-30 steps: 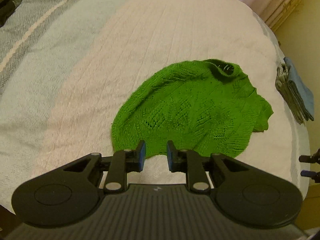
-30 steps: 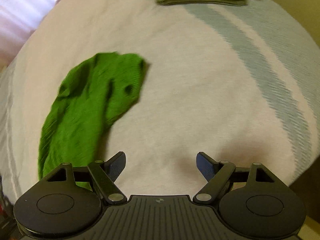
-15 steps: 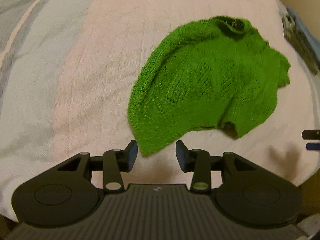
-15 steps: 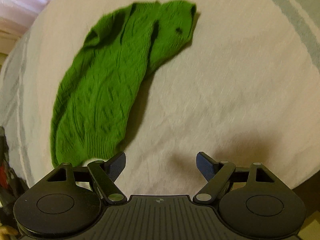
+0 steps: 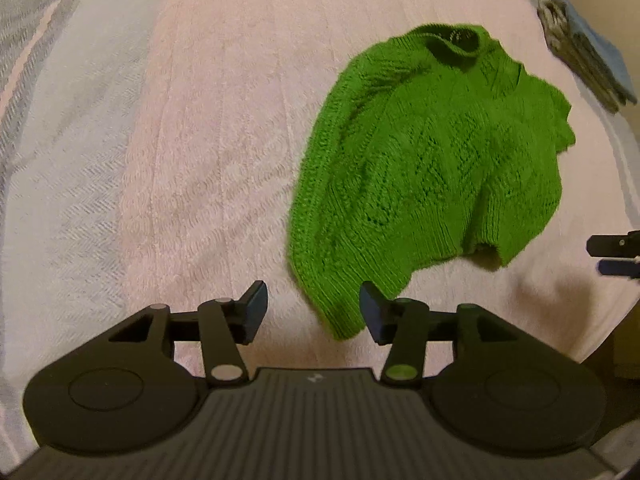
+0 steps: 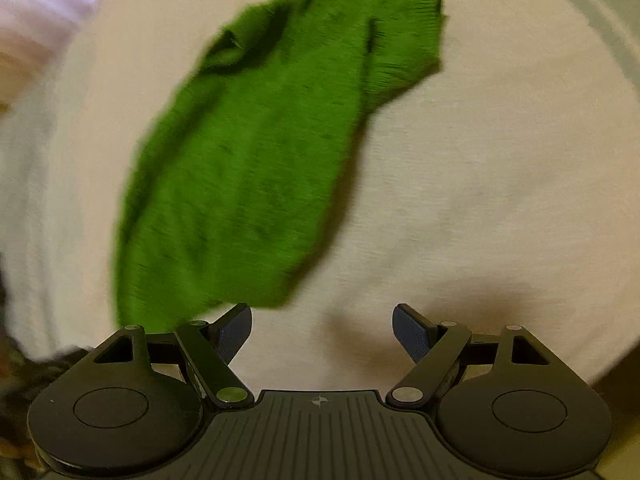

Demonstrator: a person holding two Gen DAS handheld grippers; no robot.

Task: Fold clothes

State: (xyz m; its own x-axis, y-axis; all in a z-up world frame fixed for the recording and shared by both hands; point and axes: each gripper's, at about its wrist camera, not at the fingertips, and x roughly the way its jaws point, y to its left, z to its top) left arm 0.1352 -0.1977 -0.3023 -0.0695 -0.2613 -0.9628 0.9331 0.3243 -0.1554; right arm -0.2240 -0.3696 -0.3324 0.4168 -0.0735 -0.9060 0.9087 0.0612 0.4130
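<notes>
A green knitted sweater [image 5: 432, 160] lies crumpled on the pale bed cover [image 5: 200, 120], collar at the far end. My left gripper [image 5: 312, 312] is open and empty, with the sweater's near hem corner between its fingers. In the right wrist view the sweater [image 6: 260, 160] is blurred, and my right gripper [image 6: 322, 330] is open and empty just short of its near edge. The right gripper's fingertips [image 5: 612, 256] show at the right edge of the left wrist view.
A stack of folded clothes [image 5: 584, 48] lies at the bed's far right edge. A grey striped blanket [image 5: 36, 40] covers the left side. The bed edge drops off at the right and near side.
My left gripper opened wider and moved left, so the sweater now sits to the right. My right gripper swung toward the sweater and came closer to it.
</notes>
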